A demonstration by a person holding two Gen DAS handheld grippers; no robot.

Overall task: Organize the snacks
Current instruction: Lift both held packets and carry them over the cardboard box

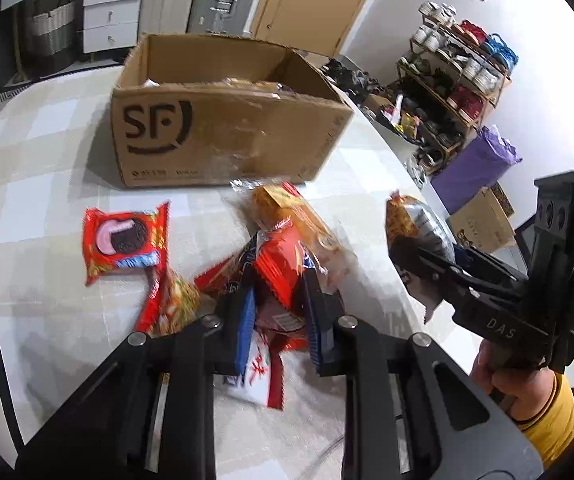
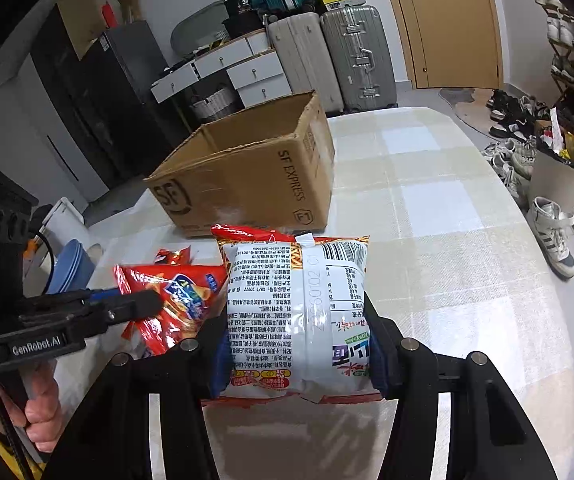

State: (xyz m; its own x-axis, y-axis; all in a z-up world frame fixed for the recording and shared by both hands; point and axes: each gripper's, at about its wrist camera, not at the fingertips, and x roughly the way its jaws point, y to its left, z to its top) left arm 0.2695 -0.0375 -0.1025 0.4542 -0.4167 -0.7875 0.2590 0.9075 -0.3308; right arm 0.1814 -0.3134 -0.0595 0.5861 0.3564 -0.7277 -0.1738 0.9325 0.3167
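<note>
An open cardboard SF box [image 1: 223, 136] stands on the table, also in the right wrist view [image 2: 255, 184]. My left gripper [image 1: 277, 312] is shut on a red snack packet [image 1: 279, 276] at a pile of packets in front of the box. My right gripper [image 2: 299, 344] is shut on a white-backed snack bag [image 2: 295, 312], held above the table; that bag [image 1: 419, 224] and gripper [image 1: 439, 276] show at the right in the left wrist view. A red cookie packet [image 1: 125, 240] lies flat to the left. The left gripper [image 2: 135, 304] shows over red packets [image 2: 175, 304].
The table [image 2: 447, 240] has a pale checked cloth. A shoe rack [image 1: 455, 80] and a purple bag [image 1: 479, 164] stand past its right edge. Suitcases [image 2: 327, 56], drawers and a door are behind the box. Shoes [image 2: 551, 232] lie on the floor.
</note>
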